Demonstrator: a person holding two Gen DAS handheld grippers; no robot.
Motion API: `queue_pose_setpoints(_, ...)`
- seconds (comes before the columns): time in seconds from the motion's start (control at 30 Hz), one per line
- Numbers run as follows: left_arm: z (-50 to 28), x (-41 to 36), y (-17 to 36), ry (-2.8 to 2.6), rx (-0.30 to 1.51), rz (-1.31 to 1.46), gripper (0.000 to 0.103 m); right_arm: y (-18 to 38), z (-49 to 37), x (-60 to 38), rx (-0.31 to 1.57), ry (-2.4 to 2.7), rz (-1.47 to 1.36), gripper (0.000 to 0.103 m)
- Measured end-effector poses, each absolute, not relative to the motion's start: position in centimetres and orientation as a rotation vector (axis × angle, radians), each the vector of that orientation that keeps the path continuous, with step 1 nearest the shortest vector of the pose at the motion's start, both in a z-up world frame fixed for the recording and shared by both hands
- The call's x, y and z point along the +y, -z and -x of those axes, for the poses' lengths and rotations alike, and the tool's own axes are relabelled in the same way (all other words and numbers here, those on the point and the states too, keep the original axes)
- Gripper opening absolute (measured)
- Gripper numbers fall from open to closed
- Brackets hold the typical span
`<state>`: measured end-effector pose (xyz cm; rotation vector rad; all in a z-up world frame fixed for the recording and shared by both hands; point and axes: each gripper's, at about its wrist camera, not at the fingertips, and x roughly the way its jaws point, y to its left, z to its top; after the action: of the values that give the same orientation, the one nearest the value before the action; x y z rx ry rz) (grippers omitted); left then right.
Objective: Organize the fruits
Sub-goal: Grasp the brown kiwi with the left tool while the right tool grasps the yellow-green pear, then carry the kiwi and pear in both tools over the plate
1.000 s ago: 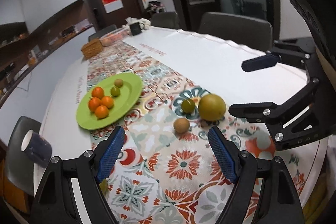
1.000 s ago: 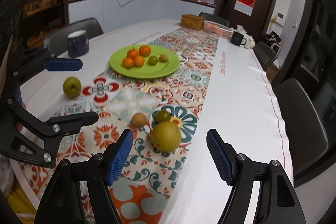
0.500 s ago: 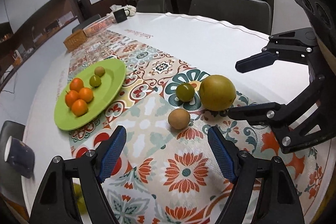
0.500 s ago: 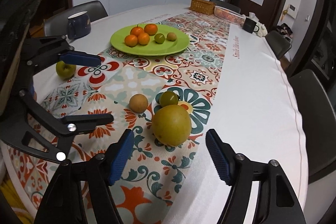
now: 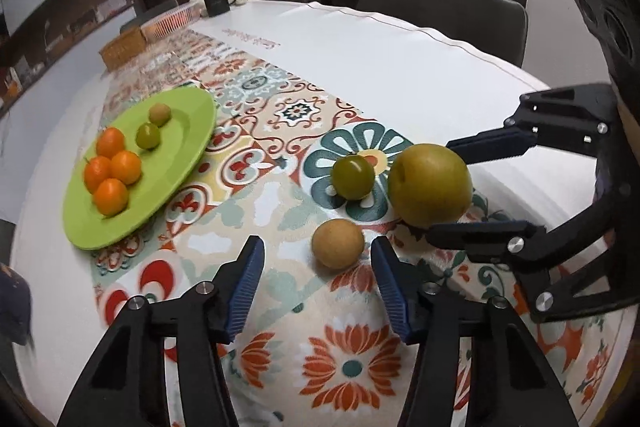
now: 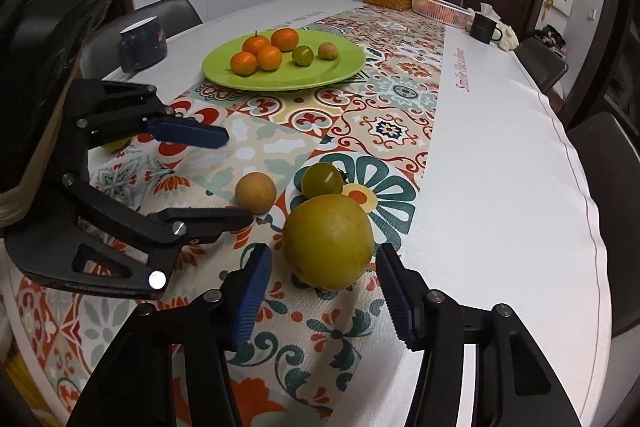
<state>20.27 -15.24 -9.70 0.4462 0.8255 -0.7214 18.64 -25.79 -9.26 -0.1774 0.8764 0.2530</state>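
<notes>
On the patterned runner of the desk, both tools have just been narrowing but grip nothing: left tool (image 5: 316,267) faces the small round tan fruit (image 5: 338,243), right tool (image 6: 324,281) the large yellow-green pear (image 6: 329,241). Centre each before squeezing gently.

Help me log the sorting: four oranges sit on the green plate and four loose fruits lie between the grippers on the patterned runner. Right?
Not quite: three loose fruits lie there, per the left wrist view: a big yellow pear, a green fruit and a small brown fruit. Four oranges on the green plate is correct.
</notes>
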Motion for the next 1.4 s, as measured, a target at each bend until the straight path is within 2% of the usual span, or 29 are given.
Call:
queue_pose_setpoints(0.33, -21.2, -15.9, 10.6, 0.727, 0.908, -0.375, 0.030, 9.5, -19.2, -26.4, 0.873, -0.255, 0.112, 0.050)
queue_pose_setpoints(1.03, -19.5, -13.1, 8.6, 0.569, 0.906, -0.266, 0.030, 9.4, -18.9, -26.5, 0.852, -0.237, 0.016, 0.048)
queue_pose_setpoints(1.4, -17.5, -10.9, 5.8, 0.495, 0.848, -0.215, 0.030, 7.0, -17.1, -25.8, 0.792, -0.219, -0.008, 0.048)
